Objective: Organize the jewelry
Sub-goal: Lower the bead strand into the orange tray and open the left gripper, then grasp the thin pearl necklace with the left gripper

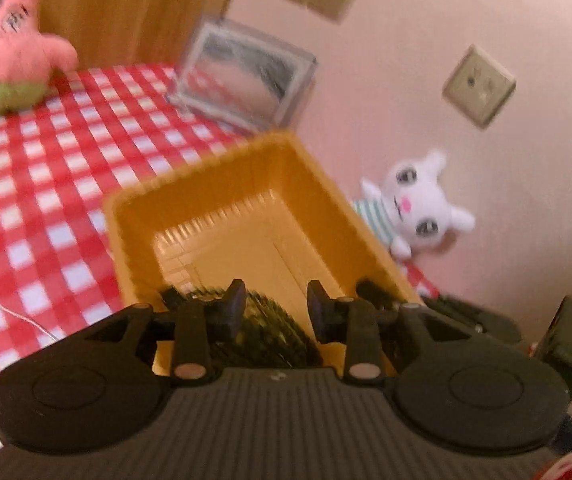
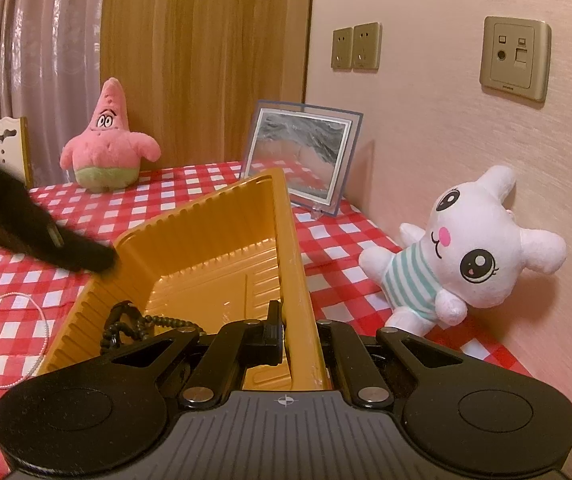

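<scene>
A yellow ribbed plastic tray (image 2: 214, 240) stands on the red checked tablecloth and shows in both views (image 1: 222, 192). A dark beaded bracelet (image 2: 138, 322) lies in its near end. My right gripper (image 2: 298, 336) is shut on the tray's right wall. My left gripper (image 1: 276, 300) is open above the tray's near end, over the dark beads (image 1: 266, 328); that view is blurred. A thin pink bead necklace (image 2: 42, 320) lies on the cloth left of the tray.
A pink star plush (image 2: 106, 144) stands at the back left. A framed picture (image 2: 302, 156) leans by the wall. A white bunny plush (image 2: 466, 244) lies at the right against the wall. A dark furry shape (image 2: 26, 224) reaches in from the left.
</scene>
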A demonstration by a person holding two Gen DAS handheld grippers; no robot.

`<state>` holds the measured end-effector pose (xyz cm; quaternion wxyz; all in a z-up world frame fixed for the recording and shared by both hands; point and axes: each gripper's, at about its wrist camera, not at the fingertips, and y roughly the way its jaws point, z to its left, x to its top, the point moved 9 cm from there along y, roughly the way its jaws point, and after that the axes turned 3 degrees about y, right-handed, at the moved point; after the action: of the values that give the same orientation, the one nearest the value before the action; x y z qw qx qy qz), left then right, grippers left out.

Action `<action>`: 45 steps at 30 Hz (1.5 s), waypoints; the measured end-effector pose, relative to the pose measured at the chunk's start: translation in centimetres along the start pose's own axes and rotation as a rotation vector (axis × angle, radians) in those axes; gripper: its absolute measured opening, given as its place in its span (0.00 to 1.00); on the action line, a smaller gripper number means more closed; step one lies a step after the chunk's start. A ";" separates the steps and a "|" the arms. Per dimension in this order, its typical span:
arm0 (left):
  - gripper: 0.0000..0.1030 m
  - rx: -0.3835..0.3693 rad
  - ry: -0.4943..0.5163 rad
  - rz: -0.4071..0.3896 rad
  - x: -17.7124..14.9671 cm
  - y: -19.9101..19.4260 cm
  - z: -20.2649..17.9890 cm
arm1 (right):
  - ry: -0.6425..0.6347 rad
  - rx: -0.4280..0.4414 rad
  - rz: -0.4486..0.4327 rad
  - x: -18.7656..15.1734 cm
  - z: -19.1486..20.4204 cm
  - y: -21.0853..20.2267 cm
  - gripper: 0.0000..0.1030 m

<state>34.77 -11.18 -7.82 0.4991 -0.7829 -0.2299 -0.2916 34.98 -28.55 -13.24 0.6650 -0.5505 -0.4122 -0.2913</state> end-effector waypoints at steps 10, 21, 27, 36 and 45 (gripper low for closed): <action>0.29 0.241 -0.015 -0.093 0.8 -6.8 7.5 | 0.006 -0.002 0.006 -0.1 -0.1 0.0 0.04; 0.29 0.414 -0.148 -0.009 -6.0 -9.7 15.7 | 0.005 -0.006 0.011 -0.1 -0.1 0.1 0.04; 0.29 0.437 -0.149 0.038 -9.3 -9.5 16.5 | 0.004 -0.008 0.012 -0.1 -0.2 0.1 0.04; 0.29 0.391 -0.031 0.114 -12.3 -7.0 14.1 | -0.004 -0.021 0.019 -0.2 -0.3 0.2 0.04; 0.29 0.344 0.090 0.145 -12.7 -3.8 11.7 | -0.002 -0.030 0.018 -0.2 -0.3 0.2 0.04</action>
<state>25.75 0.14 -18.01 0.6550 -0.6869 -0.1969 -0.2459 35.09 -28.81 -13.54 0.6589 -0.5645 -0.4033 -0.2908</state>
